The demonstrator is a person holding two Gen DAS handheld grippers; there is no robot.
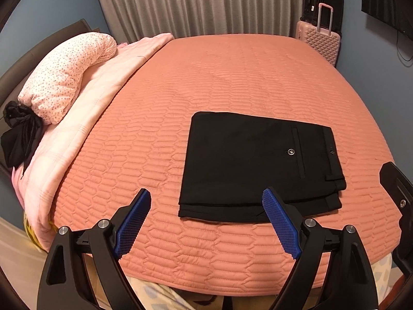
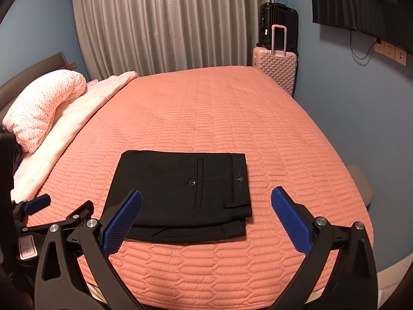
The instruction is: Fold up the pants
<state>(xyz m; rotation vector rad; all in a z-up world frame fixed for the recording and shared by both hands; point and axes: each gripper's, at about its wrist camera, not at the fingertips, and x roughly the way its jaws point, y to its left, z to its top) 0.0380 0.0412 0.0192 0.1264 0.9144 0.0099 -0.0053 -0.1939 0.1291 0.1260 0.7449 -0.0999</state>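
Black pants (image 1: 253,160) lie folded into a flat rectangle near the front edge of the bed, back pocket and button facing up; they also show in the right wrist view (image 2: 178,193). My left gripper (image 1: 206,204) is open and empty, held above the bed's front edge just left of the pants. My right gripper (image 2: 206,204) is open and empty, held above the front edge over the pants' near right side. The left gripper also shows in the right wrist view (image 2: 38,204) at the far left.
The pants rest on a salmon quilted bedspread (image 1: 232,77). A dotted pink pillow (image 1: 67,77), a pale pink folded blanket (image 1: 85,118) and a black garment (image 1: 18,134) lie at the left. A pink suitcase (image 2: 277,67) and a black one stand behind the bed.
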